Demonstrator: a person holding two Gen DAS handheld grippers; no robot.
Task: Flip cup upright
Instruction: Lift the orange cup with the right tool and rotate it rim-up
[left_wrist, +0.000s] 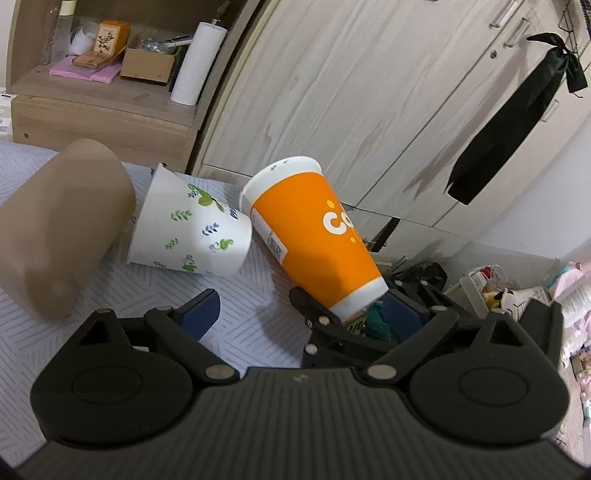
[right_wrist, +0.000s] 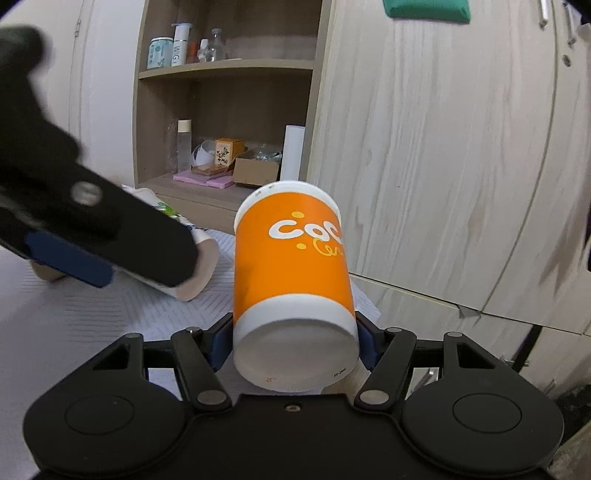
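Note:
An orange paper cup with white lettering is tilted, its rim pointing up and away, its white base low. My right gripper is shut on the orange cup near its base, one blue pad on each side; it shows in the left wrist view under the cup. My left gripper is open and empty, just in front of the cups; one of its fingers crosses the right wrist view. A white cup with leaf print lies on its side left of the orange cup.
A brown cup lies on its side at the far left on the grey patterned cloth. A wooden shelf unit with bottles and boxes stands behind. Wardrobe doors fill the right, with floor clutter below.

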